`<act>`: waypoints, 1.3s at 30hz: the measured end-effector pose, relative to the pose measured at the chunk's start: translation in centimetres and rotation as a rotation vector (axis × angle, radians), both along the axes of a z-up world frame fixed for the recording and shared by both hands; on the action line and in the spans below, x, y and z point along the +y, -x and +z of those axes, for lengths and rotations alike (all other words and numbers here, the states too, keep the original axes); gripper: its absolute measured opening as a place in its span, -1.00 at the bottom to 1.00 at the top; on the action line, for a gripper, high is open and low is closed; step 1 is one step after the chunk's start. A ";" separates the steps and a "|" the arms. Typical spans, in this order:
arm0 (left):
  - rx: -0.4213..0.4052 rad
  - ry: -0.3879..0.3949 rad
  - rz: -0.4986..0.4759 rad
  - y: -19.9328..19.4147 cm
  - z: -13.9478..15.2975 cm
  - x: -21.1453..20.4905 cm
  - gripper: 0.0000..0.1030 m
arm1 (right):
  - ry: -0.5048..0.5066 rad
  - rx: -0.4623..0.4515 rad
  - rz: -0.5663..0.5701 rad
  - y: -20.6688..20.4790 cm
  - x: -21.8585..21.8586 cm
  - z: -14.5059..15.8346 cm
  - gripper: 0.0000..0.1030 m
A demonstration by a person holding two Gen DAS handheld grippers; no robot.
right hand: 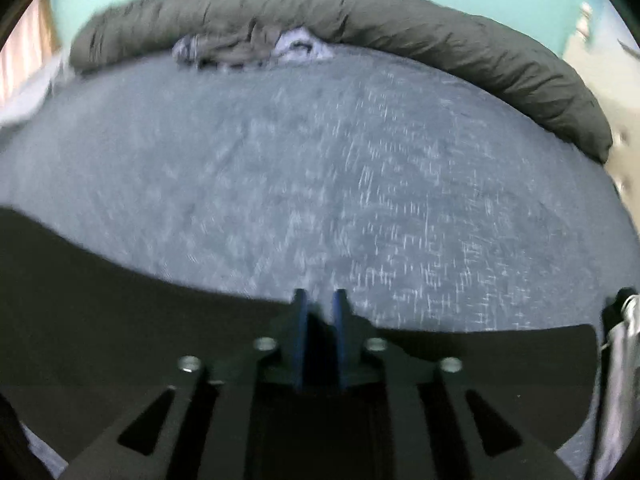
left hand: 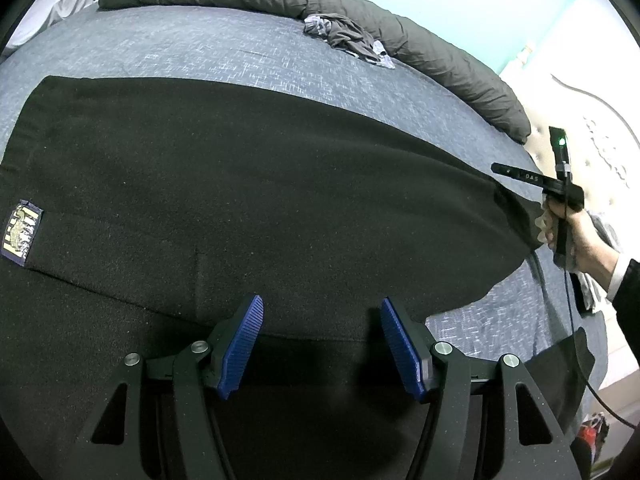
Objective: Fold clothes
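A black garment (left hand: 256,184) lies spread flat on the blue-grey bed (left hand: 192,48), with a small woven label (left hand: 22,236) at its left end. My left gripper (left hand: 322,320) hovers over the garment's near edge, open, nothing between its blue pads (left hand: 244,344). At the garment's right end a hand holds my right gripper (left hand: 520,178). In the blurred right wrist view the right gripper (right hand: 320,312) shows a narrow gap between its pads (right hand: 302,320). It stands right at the edge of the black garment (right hand: 120,312), and dark cloth fills the bottom of the gap.
A rolled dark grey duvet (left hand: 400,32) runs along the bed's far side, with a crumpled pile of grey and white clothes (left hand: 348,36) against it. The bed's right edge (left hand: 560,296) drops off by the hand. A cable (left hand: 576,344) trails from the right gripper.
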State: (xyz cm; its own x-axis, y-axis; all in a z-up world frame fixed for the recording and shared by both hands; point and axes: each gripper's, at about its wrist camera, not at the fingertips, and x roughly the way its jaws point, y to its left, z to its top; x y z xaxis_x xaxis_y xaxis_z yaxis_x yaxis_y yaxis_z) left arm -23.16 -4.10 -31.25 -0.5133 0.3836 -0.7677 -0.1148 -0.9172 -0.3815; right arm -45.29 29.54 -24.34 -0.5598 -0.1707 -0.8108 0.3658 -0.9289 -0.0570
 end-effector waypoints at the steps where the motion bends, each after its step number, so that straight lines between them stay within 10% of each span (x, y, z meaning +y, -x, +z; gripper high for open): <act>1: 0.000 0.003 0.001 0.0 0.0 0.1 0.27 | 0.009 0.005 0.029 -0.2 -0.5 0.3 -0.25; 16: 0.000 -0.001 -0.001 0.1 0.1 0.1 0.27 | -0.112 -0.038 0.380 -2.9 -10.4 -2.0 0.10; 20: -0.001 -0.009 0.000 0.1 0.1 -0.1 0.28 | -0.155 -0.030 0.419 -2.6 -11.8 -2.6 -0.54; 23: -0.001 -0.014 0.000 0.0 0.0 -0.3 0.27 | -0.188 0.001 0.421 -3.0 -12.2 -2.4 -0.93; 35: -0.005 -0.016 -0.002 -0.1 0.1 -0.3 0.27 | -0.212 0.084 0.243 -2.0 -12.1 -1.5 -0.85; 39: -0.010 -0.025 0.000 -0.1 0.1 -0.5 0.28 | -0.077 0.081 0.103 -1.7 -7.3 0.1 -0.78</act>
State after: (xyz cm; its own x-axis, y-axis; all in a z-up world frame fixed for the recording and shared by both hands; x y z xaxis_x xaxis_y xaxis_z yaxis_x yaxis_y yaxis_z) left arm -23.09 -4.60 -31.11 -0.5059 0.4029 -0.7627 -0.1105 -0.9072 -0.4059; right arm -43.63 22.25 -24.20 -0.6069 -0.1693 -0.7766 0.4502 -0.8784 -0.1604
